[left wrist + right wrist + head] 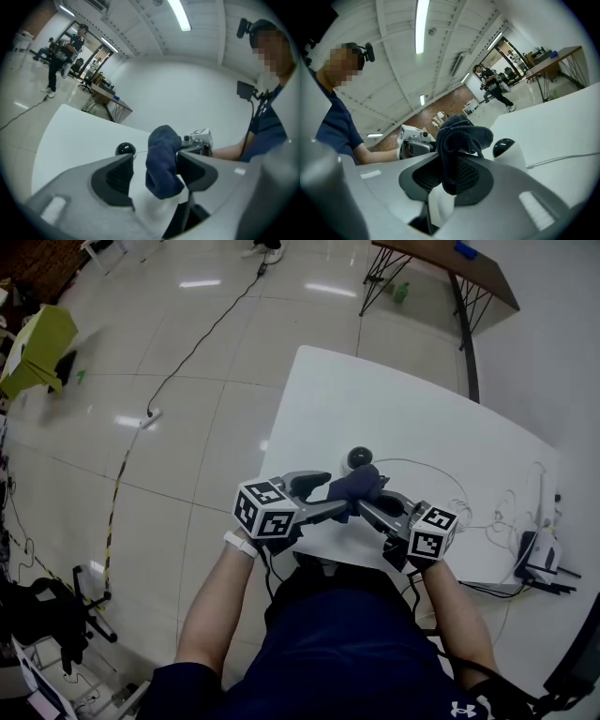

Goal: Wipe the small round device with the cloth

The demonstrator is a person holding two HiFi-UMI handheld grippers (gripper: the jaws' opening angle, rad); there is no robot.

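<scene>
Left gripper point(154, 155), jaws wide apart, flanks the blue cloth point(161, 161); round device point(125, 149) beyond

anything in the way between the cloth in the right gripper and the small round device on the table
Nothing visible does. The cloth, clamped in the right gripper, is held up close to the small round device, with only bare table between them. The left gripper has its open jaws either side of the cloth, not pressing it.

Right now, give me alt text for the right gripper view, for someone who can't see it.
The right tongs are clamped on a bunched dark blue cloth, close to the camera. Beyond it, to the right, a small round device with a black top sits on a white table.
</scene>
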